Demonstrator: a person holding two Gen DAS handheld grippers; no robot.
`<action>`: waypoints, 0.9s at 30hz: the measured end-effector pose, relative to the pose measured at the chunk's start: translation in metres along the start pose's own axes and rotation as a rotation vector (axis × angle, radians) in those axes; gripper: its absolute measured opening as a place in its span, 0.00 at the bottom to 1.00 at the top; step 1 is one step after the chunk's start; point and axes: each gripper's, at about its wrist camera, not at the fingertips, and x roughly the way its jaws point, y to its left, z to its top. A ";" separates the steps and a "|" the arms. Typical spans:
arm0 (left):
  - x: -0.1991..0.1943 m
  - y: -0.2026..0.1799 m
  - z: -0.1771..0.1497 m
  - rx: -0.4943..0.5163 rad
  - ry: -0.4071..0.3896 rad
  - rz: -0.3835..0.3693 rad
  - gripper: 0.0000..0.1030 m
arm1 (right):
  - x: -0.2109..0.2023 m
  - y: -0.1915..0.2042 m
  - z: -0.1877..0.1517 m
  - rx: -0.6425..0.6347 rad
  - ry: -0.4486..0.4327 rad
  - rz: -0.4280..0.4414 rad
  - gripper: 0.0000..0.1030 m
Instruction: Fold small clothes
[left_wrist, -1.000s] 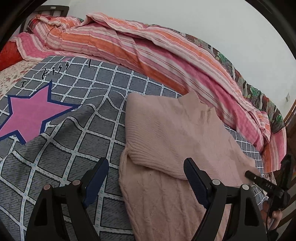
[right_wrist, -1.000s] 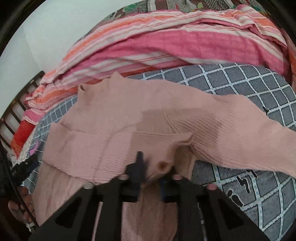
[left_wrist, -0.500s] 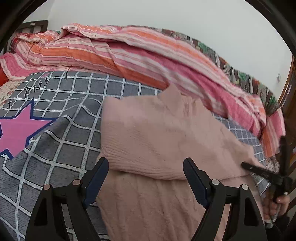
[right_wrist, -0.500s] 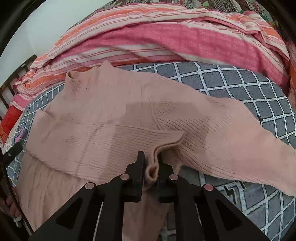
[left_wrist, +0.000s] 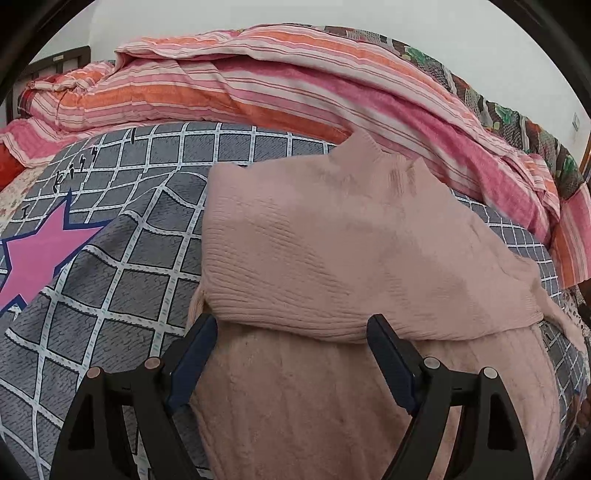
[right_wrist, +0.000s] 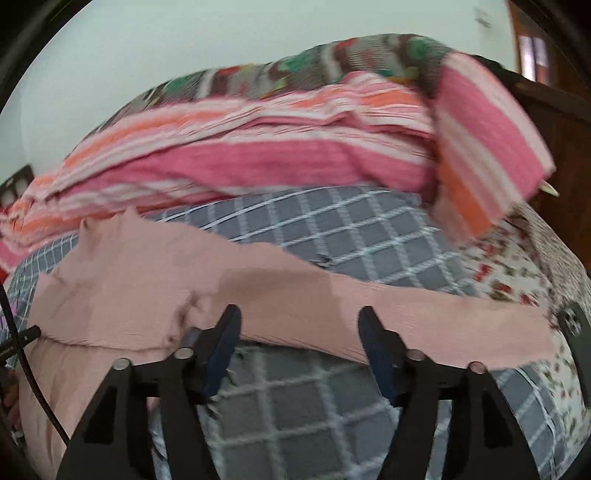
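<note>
A pale pink knit sweater (left_wrist: 332, 258) lies on a grey checked bedspread (left_wrist: 122, 266), collar toward the far side. One sleeve is folded across the chest (left_wrist: 295, 306). My left gripper (left_wrist: 291, 332) is open and empty, hovering just above the sweater's lower body. In the right wrist view the sweater (right_wrist: 122, 295) lies at left and its other sleeve (right_wrist: 424, 314) stretches out to the right. My right gripper (right_wrist: 299, 325) is open and empty, just in front of that sleeve.
A heap of pink and orange striped bedding (left_wrist: 258, 85) runs along the far side of the bed, also in the right wrist view (right_wrist: 295, 147). A pink star (left_wrist: 40, 254) is printed on the bedspread at left. A floral sheet (right_wrist: 517, 266) lies at right.
My right gripper has opened and let go of the folded sleeve's cuff, then swung right toward the outstretched sleeve. My left gripper has shifted slightly over the sweater, still open.
</note>
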 end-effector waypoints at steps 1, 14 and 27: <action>0.000 0.001 0.000 -0.002 0.000 -0.004 0.80 | -0.002 -0.012 -0.004 0.021 0.004 -0.011 0.69; -0.013 0.025 0.003 -0.127 -0.062 -0.065 0.80 | 0.017 -0.138 -0.042 0.269 0.112 -0.045 0.70; -0.007 0.024 0.005 -0.151 -0.064 -0.071 0.80 | 0.045 -0.155 -0.019 0.307 0.132 -0.065 0.26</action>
